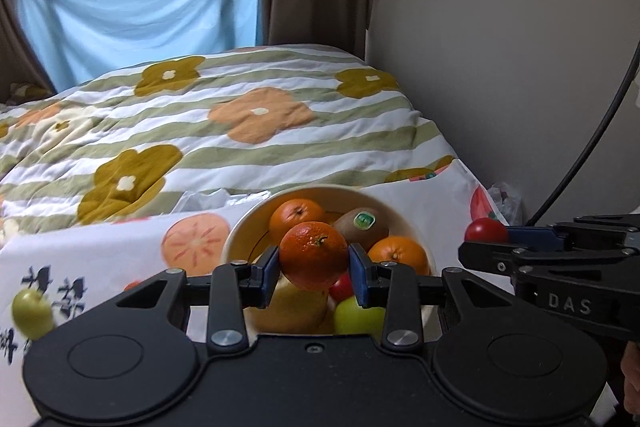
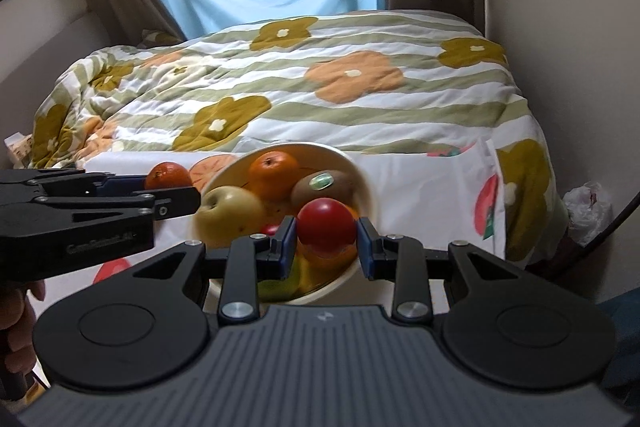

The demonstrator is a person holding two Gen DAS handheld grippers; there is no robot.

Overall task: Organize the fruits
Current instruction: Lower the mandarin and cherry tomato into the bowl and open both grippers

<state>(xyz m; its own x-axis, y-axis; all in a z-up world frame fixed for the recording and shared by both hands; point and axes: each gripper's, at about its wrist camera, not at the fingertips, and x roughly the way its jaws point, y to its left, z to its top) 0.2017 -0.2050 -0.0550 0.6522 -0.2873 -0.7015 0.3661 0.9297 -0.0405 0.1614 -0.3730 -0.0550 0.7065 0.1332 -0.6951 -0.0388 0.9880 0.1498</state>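
Cream-coloured, the bowl (image 1: 236,239) on the bed's fruit-print cloth (image 1: 100,259) is seen already piled with oranges, a kiwi (image 1: 361,223) and apples. An orange (image 1: 313,255) is clamped in the left gripper (image 1: 313,269) jaws, a red fruit (image 2: 327,227) in the right gripper (image 2: 327,241), both above the bowl. One green apple (image 1: 32,313) is left lying outside

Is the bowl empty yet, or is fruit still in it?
Not empty. The bowl holds two oranges, a kiwi, a yellow apple and more fruit below.
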